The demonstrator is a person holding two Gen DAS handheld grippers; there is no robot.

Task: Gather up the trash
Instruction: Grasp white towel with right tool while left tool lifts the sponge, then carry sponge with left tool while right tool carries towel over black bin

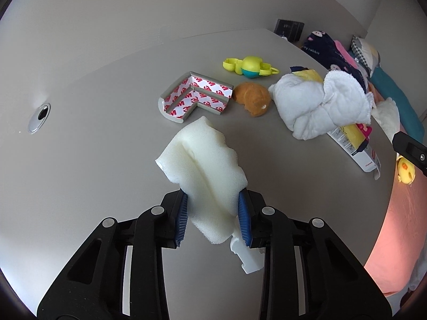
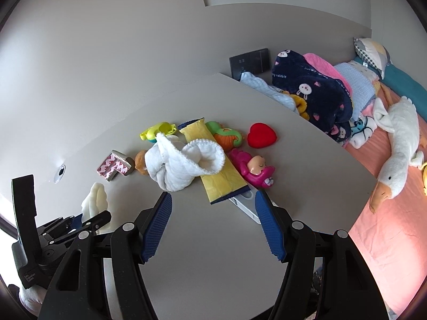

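Left wrist view shows the left tongs (image 1: 213, 220) pinching a piece of white foam (image 1: 205, 165) between their blue pads (image 1: 182, 220), the foam rising ahead of them above the grey surface (image 1: 106, 160). Just beneath the foam, near the right pad, lies a small white plastic piece (image 1: 246, 257). Farther off sit an L-shaped corner guard (image 1: 194, 97) with red-printed backing, an orange plush lump (image 1: 253, 98) touching its right end, a yellow and teal toy (image 1: 252, 66) behind them, and a bundled white towel (image 1: 323, 104) lying over a yellow packet (image 1: 307, 74) and a white box (image 1: 357, 152). A round metal fitting (image 1: 39, 118) is set in the surface at the left. Right wrist view shows the right tongs (image 2: 213, 226) spread wide and holding nothing, hovering over a bare part of the surface (image 2: 208, 253). At the lower left the left tongs (image 2: 80, 222) appear with the white foam (image 2: 94, 200) standing up from them. Ahead are the corner guard (image 2: 116, 166), the white towel (image 2: 184, 164) on the long yellow packet (image 2: 213, 165), a pink doll toy (image 2: 252, 170), a red heart (image 2: 261, 134) and a green and orange toy (image 2: 226, 136). Beyond the surface's right edge, a bed (image 2: 387, 240) with a pink sheet carries a white plush goose (image 2: 400, 154) and piled blankets (image 2: 320, 96).
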